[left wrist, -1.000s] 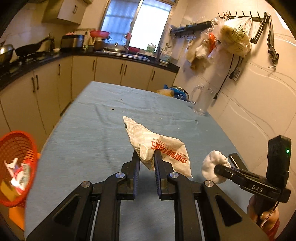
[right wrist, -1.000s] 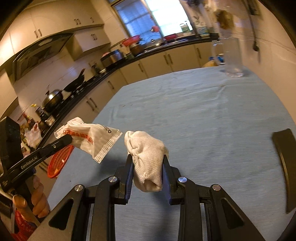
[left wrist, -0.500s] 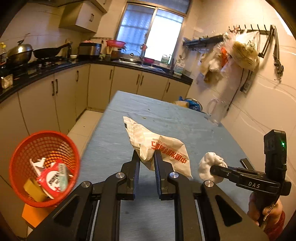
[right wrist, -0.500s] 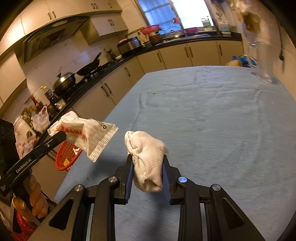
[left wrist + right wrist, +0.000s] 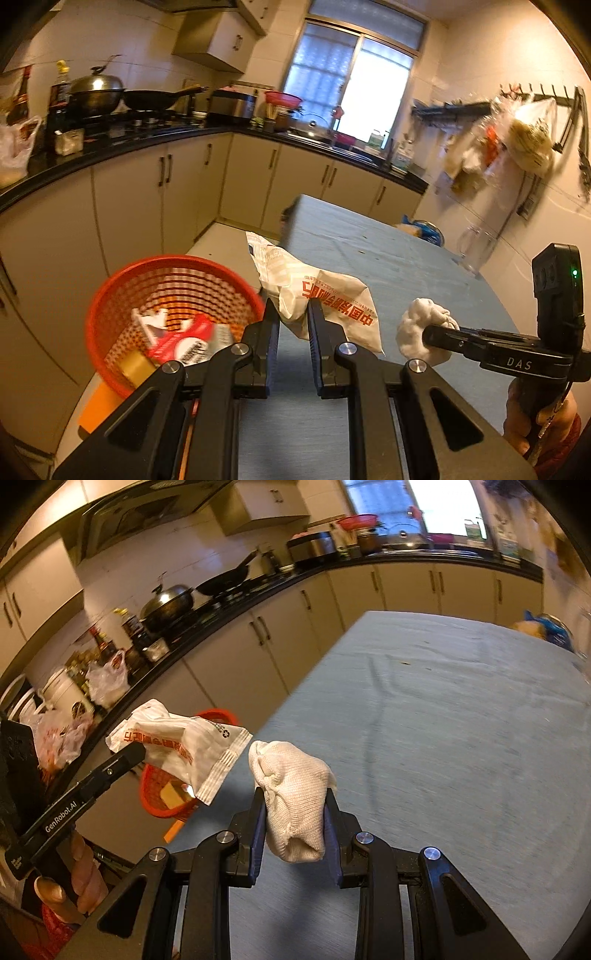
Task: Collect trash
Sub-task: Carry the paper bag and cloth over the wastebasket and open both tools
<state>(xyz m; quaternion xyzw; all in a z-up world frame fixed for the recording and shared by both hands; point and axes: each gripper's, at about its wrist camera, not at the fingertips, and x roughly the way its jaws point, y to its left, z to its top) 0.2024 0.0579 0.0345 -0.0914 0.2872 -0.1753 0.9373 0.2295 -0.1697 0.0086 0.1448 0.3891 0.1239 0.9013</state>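
Over the near corner of the blue-covered table (image 5: 399,258) I hold both pieces of trash off its surface. My left gripper (image 5: 293,317) pinches a crumpled white wrapper (image 5: 321,295) with red printing between its fingers. My right gripper (image 5: 295,808) is clamped on a balled white cloth (image 5: 295,794), its fingers pressed against both sides. Just left of the wrapper, beyond the table edge, stands the red mesh basket (image 5: 110,306), with packaging already lying inside. Behind runs a dark counter (image 5: 122,144) carrying a wok.
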